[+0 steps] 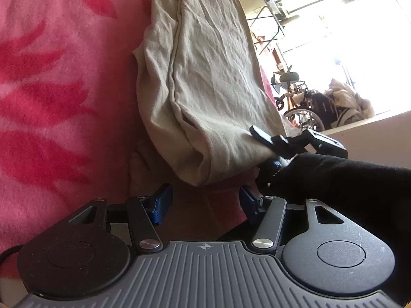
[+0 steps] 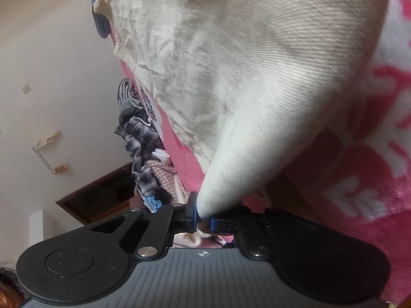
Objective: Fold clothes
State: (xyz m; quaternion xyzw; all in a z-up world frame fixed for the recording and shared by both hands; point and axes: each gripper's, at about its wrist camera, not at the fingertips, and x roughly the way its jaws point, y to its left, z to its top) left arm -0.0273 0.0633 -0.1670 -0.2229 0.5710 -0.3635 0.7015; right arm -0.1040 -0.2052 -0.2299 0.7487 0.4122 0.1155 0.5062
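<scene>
A cream garment [image 1: 205, 77] lies folded lengthwise on a pink flowered blanket [image 1: 51, 77]. In the left wrist view my left gripper [image 1: 205, 202] hangs open just short of the garment's near end, with nothing between its blue pads. The right gripper [image 1: 272, 141] shows there at the garment's near right corner, beside a black sleeve [image 1: 346, 179]. In the right wrist view my right gripper [image 2: 203, 220] is shut on a corner of the cream garment [image 2: 257, 77], and the cloth rises from the pads in a taut cone.
A pile of other clothes [image 2: 143, 148], checked and patterned, lies along the blanket's far edge near a pale wall [image 2: 51, 77]. Beyond the bed in the left wrist view stand a wheelchair [image 1: 308, 102] and a bright doorway.
</scene>
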